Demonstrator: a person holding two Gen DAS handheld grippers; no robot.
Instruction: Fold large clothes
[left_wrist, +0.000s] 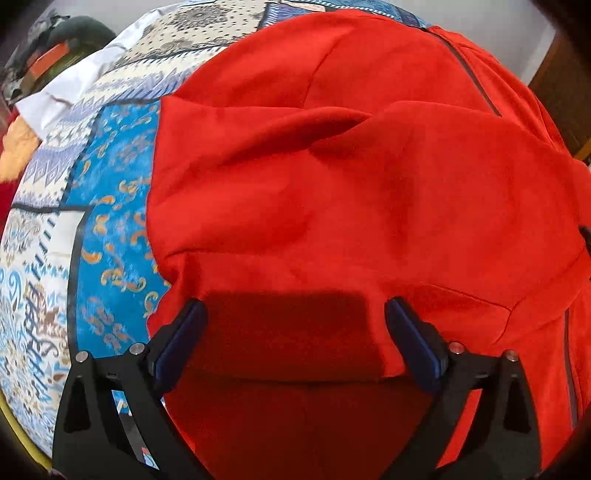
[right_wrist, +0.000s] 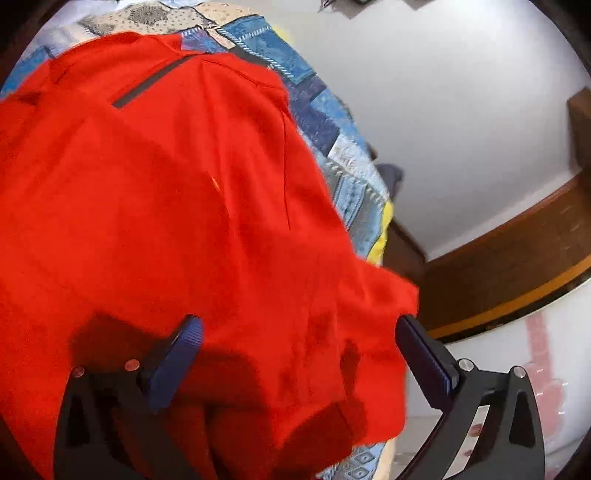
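Note:
A large red jacket with a dark zipper strip lies spread on a patterned blue bedspread. My left gripper is open, its two blue-padded fingers apart just above the jacket's near hem, holding nothing. In the right wrist view the same red jacket fills the left and centre. My right gripper is open wide over the jacket's near right corner, fabric lying between and under the fingers but not pinched.
The bed's right edge with a yellow trim drops to a white floor. Brown wooden furniture stands to the right. A white sheet and dark and orange items lie at the bed's far left.

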